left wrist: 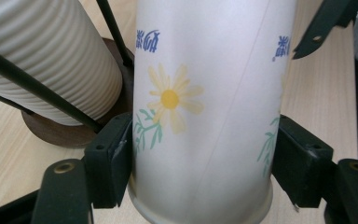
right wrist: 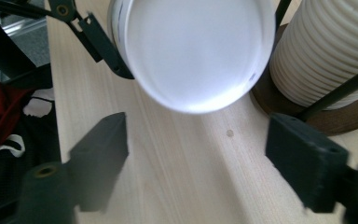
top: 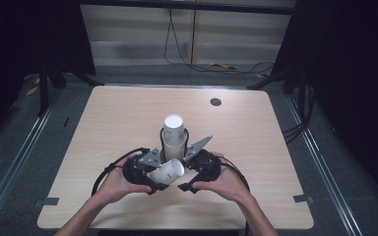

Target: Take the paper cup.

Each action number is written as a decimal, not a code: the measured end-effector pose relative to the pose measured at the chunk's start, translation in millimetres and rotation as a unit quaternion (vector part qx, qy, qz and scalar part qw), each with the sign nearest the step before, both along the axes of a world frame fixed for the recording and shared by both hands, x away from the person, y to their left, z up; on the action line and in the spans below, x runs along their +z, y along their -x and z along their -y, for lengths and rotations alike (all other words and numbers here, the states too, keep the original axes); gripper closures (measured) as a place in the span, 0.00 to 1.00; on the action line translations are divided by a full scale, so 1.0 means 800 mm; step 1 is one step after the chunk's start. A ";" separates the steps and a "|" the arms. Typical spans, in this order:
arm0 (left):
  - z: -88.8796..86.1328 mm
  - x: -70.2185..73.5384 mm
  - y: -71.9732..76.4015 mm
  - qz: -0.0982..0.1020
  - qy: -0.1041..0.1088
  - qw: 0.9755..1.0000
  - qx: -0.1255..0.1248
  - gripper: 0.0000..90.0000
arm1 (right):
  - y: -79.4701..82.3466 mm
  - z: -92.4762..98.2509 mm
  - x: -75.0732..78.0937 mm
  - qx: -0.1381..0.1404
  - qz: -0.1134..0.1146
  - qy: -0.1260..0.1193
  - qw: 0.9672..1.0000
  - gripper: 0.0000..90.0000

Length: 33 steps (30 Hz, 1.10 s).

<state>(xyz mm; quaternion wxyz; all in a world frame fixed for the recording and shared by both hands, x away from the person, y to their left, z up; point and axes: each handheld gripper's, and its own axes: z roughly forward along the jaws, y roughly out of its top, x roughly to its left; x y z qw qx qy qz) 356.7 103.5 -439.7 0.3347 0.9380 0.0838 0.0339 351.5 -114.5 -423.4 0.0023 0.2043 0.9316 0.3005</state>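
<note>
I have one paper cup (top: 167,171) off the stack and clamped in my left tool (top: 153,180); in the left gripper view its two black pads press on either side of the cup (left wrist: 205,107), near its rim, with the daisy print facing the camera. In the high view the cup lies nearly level above the surface (top: 103,128), near the middle of its near edge, its closed bottom turned toward my right tool (top: 186,186). That tool stands open and holds nothing: in the right gripper view its pads sit wide apart, the cup's round white bottom (right wrist: 193,51) floats ahead of them, and bare wood shows between. Just behind both tools, toward the centre of the surface, the holder (top: 173,142) stands on its dark round base with the ribbed stack of cups (top: 173,132) inside its thin black rods. From how things lie, I judge the pulling of a single cup from the stack to be done, and the work to be roughly at its midpoint. What is left, as far as I can tell, is for the right tool to close on the cup's bottom end, or for the left to set it down on the surface; where it should end up I cannot tell. No other loose cup stands on the surface yet.
</note>
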 end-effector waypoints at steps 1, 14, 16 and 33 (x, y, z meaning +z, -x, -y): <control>0.000 0.000 0.000 0.000 0.000 1.000 0.000 0.33 | 0.000 -0.001 -0.001 0.003 0.001 0.001 1.000 0.23; 0.011 -0.007 0.005 -0.007 -0.035 0.999 -0.022 0.32 | -0.001 -0.011 -0.002 0.009 0.000 0.011 1.000 0.23; 0.013 -0.008 0.006 -0.009 -0.034 0.999 -0.022 0.32 | -0.001 -0.012 -0.003 0.014 -0.004 0.013 1.000 0.25; 0.018 -0.007 0.010 -0.008 -0.042 0.998 -0.034 0.32 | 0.000 -0.026 -0.005 0.049 -0.023 0.026 0.998 0.32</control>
